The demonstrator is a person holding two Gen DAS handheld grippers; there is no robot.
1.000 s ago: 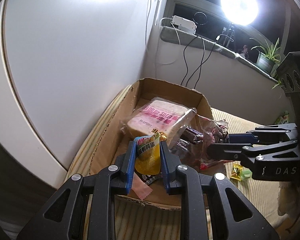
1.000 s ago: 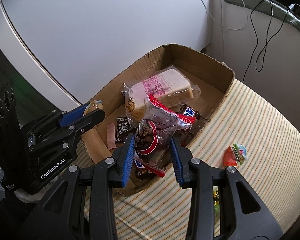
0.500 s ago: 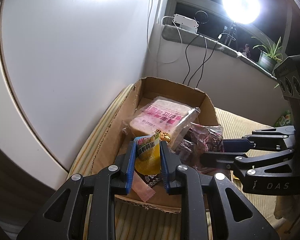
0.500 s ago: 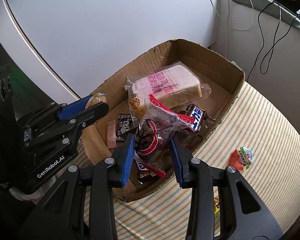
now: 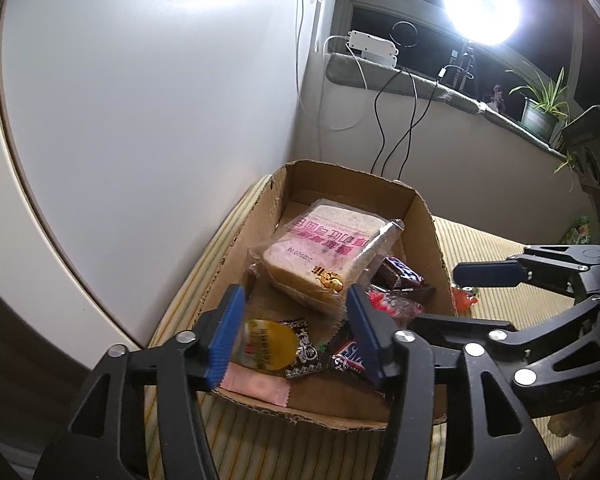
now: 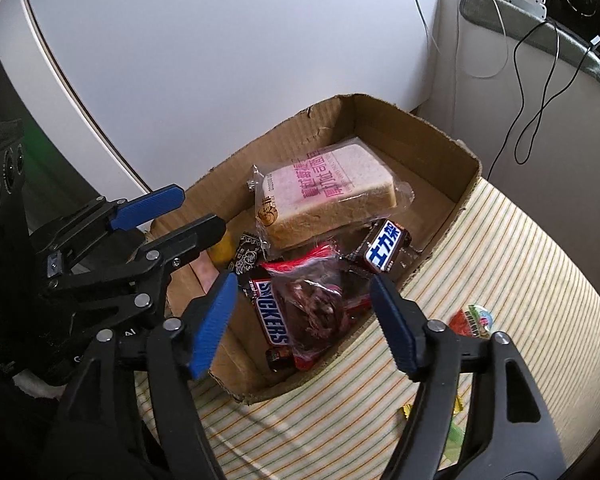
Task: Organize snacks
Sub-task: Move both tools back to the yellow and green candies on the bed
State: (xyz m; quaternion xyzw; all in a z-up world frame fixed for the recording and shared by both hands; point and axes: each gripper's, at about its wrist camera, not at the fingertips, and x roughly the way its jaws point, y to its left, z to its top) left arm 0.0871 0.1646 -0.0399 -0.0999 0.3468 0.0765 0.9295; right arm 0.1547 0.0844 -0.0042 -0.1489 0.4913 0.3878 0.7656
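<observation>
A cardboard box (image 5: pixel 420 216) (image 6: pixel 466 168) holds a wrapped bread loaf (image 5: pixel 324 248) (image 6: pixel 324 192), Snickers bars (image 5: pixel 350 358) (image 6: pixel 272 318), a yellow jelly pouch (image 5: pixel 266 344) and a red-trimmed clear bag of dark snacks (image 6: pixel 316 304). My left gripper (image 5: pixel 294 334) is open and empty above the box's near end, with the yellow pouch lying below it. My right gripper (image 6: pixel 306 320) is open and empty above the red-trimmed bag. Each gripper shows in the other's view, the right one (image 5: pixel 488 276) and the left one (image 6: pixel 168 216).
The box sits on a striped cloth (image 6: pixel 500 256) next to a white wall (image 5: pixel 140 100). A red jelly pouch (image 6: pixel 474 320) and small yellow-green wrappers (image 6: pixel 454 436) lie on the cloth to the right of the box. Cables and a plant sit on the window ledge (image 5: pixel 440 88).
Both grippers opened. The yellow pouch dropped from my left gripper into the box, and the red-trimmed bag dropped from my right gripper into the box.
</observation>
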